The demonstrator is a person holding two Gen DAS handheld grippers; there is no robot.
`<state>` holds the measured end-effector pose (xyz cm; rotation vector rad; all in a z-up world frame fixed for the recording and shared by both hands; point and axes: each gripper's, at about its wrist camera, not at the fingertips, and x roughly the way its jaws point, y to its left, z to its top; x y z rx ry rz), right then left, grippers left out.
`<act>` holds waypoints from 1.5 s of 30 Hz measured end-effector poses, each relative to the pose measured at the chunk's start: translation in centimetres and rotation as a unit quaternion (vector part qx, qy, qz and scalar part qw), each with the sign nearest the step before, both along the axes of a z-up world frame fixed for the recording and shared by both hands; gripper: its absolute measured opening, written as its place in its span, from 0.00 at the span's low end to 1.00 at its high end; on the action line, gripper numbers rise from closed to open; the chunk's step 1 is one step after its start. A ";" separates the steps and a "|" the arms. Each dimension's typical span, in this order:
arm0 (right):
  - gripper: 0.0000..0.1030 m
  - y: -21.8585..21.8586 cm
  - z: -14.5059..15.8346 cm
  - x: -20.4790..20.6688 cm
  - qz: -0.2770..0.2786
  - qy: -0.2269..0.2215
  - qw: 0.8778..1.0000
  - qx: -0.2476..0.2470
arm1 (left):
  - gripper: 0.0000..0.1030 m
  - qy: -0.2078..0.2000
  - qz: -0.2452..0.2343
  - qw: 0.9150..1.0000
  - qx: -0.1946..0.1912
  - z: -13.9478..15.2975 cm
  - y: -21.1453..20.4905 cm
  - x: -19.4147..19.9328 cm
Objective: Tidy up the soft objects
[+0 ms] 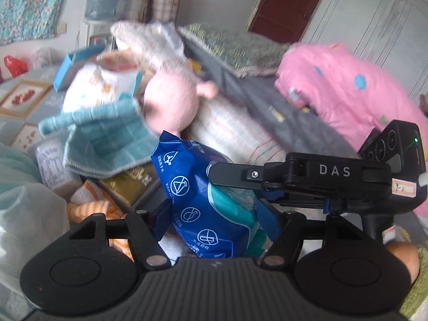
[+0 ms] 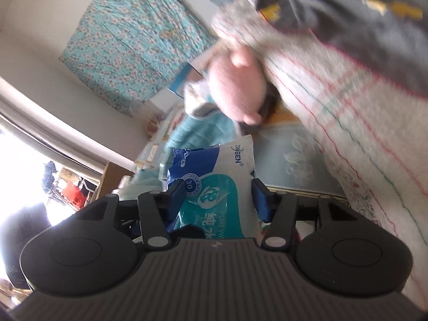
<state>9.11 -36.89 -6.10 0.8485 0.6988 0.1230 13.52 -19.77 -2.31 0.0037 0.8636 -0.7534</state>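
While both tongs pinch it, pack: blue wet-wipes pack (image 1: 211,203) held mid-air, centre frame
left gripper (image 1: 218,208): nearly closed, pads squeezing pack's lower end
right gripper (image 2: 218,195): part-closed on same pack (image 2: 222,187); seen entering left view from 3 o'clock
pink plush toy (image 1: 171,101): 12 o'clock of pack, blurred
teal towel (image 1: 107,139): 10 o'clock
pink quilt (image 1: 347,85): 2 o'clock

Bed (image 1: 32,101) with a pale patterned cover across the left of the frame, piled with soft things. At centre, a teal towel (image 1: 107,139), above it a pink plush toy (image 1: 171,104). Right of centre, a rolled white blanket (image 1: 235,133) with coloured stripes, then grey bedding (image 1: 267,99). Far right, a pink quilt (image 1: 347,91). Lower left, perhaps an orange striped cloth (image 1: 93,208), blurred.
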 end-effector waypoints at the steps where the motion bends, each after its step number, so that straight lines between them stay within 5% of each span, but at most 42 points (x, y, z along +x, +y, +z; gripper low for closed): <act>1: 0.51 0.3 1.1 -0.4 0.001 -0.011 1.000 -0.007 | 0.66 -0.012 0.002 1.000 -0.005 0.8 0.2 -0.5; 10: 0.51 6.2 9.8 2.0 0.078 -0.095 0.992 -0.029 | 0.66 -0.117 0.077 0.990 -0.030 8.4 6.3 -3.7; 20: 0.51 23.4 14.9 14.9 0.259 -0.095 0.961 0.007 | 0.66 -0.158 0.259 0.953 0.003 13.4 21.1 -1.9; 28: 0.51 38.4 11.2 24.1 0.351 0.015 0.936 0.024 | 0.66 -0.077 0.376 0.922 0.053 11.8 31.7 5.3; 35: 0.51 45.4 6.3 30.5 0.361 0.098 0.927 0.007 | 0.66 0.004 0.405 0.911 0.083 7.0 38.4 11.8; 39: 0.53 46.7 4.6 32.0 0.359 0.112 0.926 -0.034 | 0.67 0.045 0.407 0.908 0.082 4.4 41.1 13.5; 45: 0.53 45.5 5.8 31.8 0.368 0.068 0.927 -0.034 | 0.67 0.084 0.409 0.903 0.098 1.7 42.7 14.8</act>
